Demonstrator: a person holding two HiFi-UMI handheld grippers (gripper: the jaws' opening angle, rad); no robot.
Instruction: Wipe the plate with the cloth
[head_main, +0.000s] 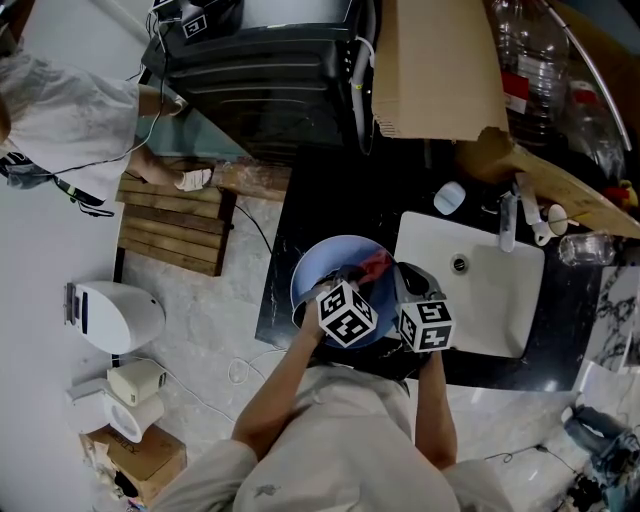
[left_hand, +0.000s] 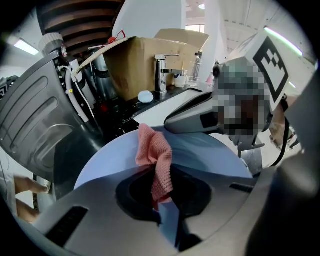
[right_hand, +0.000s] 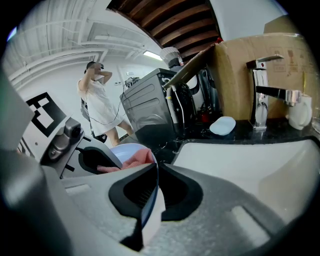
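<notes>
Held close side by side over the black worktop (head_main: 310, 200), the left gripper (left_hand: 162, 200) pinches the pink cloth (left_hand: 155, 150) against the blue plate (left_hand: 210, 155) in clenched fingers (left_hand: 95, 215), while the right gripper (right_hand: 154, 180) grasps the plate's rim.

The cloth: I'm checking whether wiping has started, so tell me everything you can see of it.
The cloth is a small salmon-pink piece with a knitted, waffle-like weave, crumpled into soft folds. It lies draped against the face of the blue plate near its rim. Its lower end hangs down between the jaws of the left gripper, which are closed on it.
</notes>
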